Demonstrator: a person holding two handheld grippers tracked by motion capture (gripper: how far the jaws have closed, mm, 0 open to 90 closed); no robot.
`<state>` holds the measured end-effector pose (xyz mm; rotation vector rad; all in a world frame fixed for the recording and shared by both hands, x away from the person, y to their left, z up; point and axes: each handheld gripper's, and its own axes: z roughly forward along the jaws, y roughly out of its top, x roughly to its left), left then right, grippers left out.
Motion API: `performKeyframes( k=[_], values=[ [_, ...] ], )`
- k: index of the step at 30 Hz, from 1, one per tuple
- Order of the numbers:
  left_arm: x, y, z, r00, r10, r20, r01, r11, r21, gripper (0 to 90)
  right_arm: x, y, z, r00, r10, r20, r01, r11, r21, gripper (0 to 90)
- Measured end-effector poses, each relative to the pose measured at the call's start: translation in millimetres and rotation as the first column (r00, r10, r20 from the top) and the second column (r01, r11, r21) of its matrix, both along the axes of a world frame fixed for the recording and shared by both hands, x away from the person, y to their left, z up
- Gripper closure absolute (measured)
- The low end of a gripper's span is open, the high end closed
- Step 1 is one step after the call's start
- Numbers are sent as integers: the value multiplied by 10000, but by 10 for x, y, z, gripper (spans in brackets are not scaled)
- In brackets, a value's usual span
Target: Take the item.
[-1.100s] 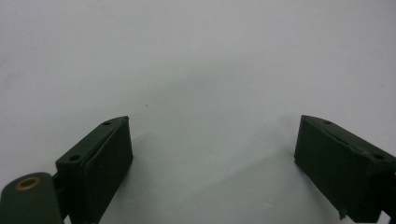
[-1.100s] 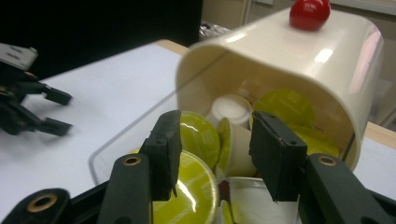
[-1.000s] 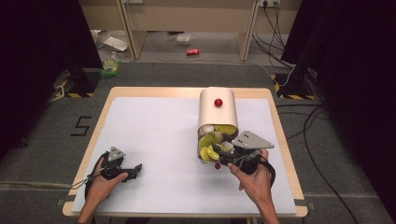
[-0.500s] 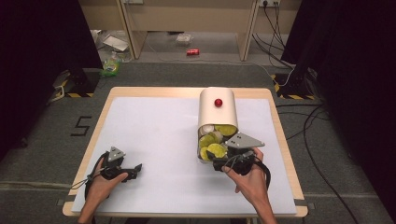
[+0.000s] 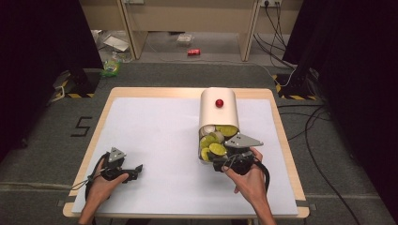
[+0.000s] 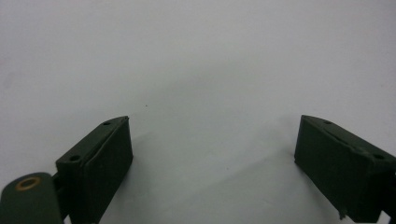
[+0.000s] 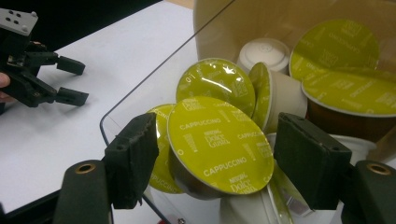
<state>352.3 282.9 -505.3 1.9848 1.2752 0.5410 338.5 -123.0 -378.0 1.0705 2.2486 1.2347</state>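
Lying on its side on the right half of the white table (image 5: 155, 136), a cream bin (image 5: 218, 112) with a red knob (image 5: 218, 103) points its open mouth toward the person. Coffee capsules spill at the mouth: lime-green foil lids printed "CAPPUCCINO", white plastic cups beneath.

Count in right gripper view: about six green lids, one white-topped capsule (image 7: 263, 52) behind them. A clear panel edge (image 7: 140, 95) runs across the bin's mouth. Exact total inside the bin, cannot tell.

Front capsule (image 7: 219, 144) sits between the right gripper's (image 7: 217, 161) jaws. Jaws spread wide, one on either side of the lid, not pressing it. Released.

Left gripper (image 5: 136, 171) rests at the near-left part of the table, well apart from the bin. Jaws spread, bare white surface between them in left gripper view (image 6: 212, 161). It also shows far off in right gripper view (image 7: 70, 81), jaws parted.

Change over the last second: right hand (image 5: 248, 176) has slid slightly left and in toward the bin mouth. Left hand (image 5: 101, 180) unchanged. Bin unmoved.

Beyond the table: grey floor, a red can (image 5: 193, 52), cables (image 5: 309, 126).
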Motion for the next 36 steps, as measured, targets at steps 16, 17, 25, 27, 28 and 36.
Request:
performKeyframes(
  k=[16, 17, 25, 27, 28, 36],
  values=[
    [0, 0, 0, 10000, 1, -1, -1, 10000, 1, 105, -41, 41, 9, 9996, 270, -44, -268, 9988, 416, 393],
    [0, -1, 0, 10000, 5, 5, -5, 10000, 3, 105, -41, 40, 9, 9996, 276, -50, -274, 9989, 380, 399],
    [0, 0, 0, 10000, 2, 4, -2, 10000, 5, 105, -42, 29, 1, 9997, 230, -55, -227, 9990, 389, 408],
    [0, 0, 0, 10000, 3, 4, -3, 10000, 2, 105, -49, 40, 3, 9996, 252, 88, -255, 9990, 373, 409],
    [0, 0, 0, 10000, 3, 4, -3, 10000, 2, 105, -52, 48, 6, 9996, 250, 141, -256, 9990, 380, 409],
    [0, -1, 0, 10000, 4, 6, -4, 10000, 2, 105, -87, -7, 96, 9967, -14, 816, -31, 9985, 543, 410]
  ],
)
